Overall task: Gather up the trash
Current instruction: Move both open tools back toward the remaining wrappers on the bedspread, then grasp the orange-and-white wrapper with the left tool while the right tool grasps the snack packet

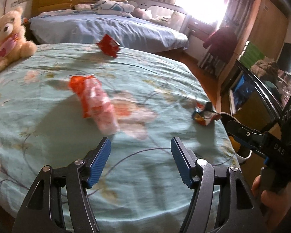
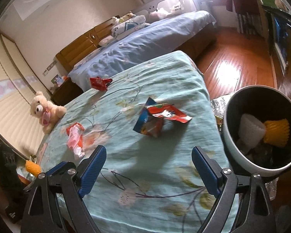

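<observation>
Three wrappers lie on the teal floral bed sheet. An orange and pink one lies just ahead and left of my left gripper, which is open with nothing between its blue pads. A crumpled blue and red wrapper lies near the bed's right edge, ahead of my right gripper, which stands wide open and holds nothing. A red wrapper sits at the far edge. The white bin stands right of the bed and holds white and yellow foam nets.
A cream teddy bear sits at the bed's far left. A blue-sheeted bed lies beyond it. Wooden floor runs to the right. A hand holds the right gripper at the left wrist view's right edge.
</observation>
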Demonstrator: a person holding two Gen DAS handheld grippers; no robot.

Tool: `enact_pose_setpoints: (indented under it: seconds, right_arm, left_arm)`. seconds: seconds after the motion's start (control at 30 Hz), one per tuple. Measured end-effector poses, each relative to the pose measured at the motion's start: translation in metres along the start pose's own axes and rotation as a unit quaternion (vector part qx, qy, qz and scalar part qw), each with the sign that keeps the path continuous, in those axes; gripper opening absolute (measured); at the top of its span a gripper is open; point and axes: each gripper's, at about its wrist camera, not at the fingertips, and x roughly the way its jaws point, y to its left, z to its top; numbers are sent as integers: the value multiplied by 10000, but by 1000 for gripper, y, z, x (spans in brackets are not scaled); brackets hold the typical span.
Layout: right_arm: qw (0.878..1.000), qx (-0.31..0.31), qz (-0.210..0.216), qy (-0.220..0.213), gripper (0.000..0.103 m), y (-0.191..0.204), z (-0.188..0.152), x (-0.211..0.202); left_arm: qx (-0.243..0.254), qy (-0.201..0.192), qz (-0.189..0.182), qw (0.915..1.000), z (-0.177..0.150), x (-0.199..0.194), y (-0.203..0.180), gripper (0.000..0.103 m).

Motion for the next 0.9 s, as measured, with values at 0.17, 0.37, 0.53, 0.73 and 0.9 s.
enact_pose_setpoints:
  seconds: [0.17, 0.37, 0.53, 0.73, 0.9]
  right_arm:
    - [9998, -173, -34, 34, 91, 13, 1, 10]
    - [9994, -311, -105, 65, 91, 20, 3, 22]
    - [9992, -339, -221, 41, 91, 18, 10, 29]
    - [9991, -270, -317, 57, 91, 9, 21, 42]
    - [9988, -247, -398, 163, 91, 4, 28, 59]
  left_arm:
    - [-236, -23, 113, 9997, -2, -4, 23, 66]
    - [-447, -23, 222, 9987, 2, -1, 41, 67]
    - [-446, -88, 295, 9985, 13, 5, 44, 70]
    - [-460, -43, 440, 9980, 29, 24, 51, 75]
    - [-432, 112, 547, 9975, 40, 46, 53, 75]
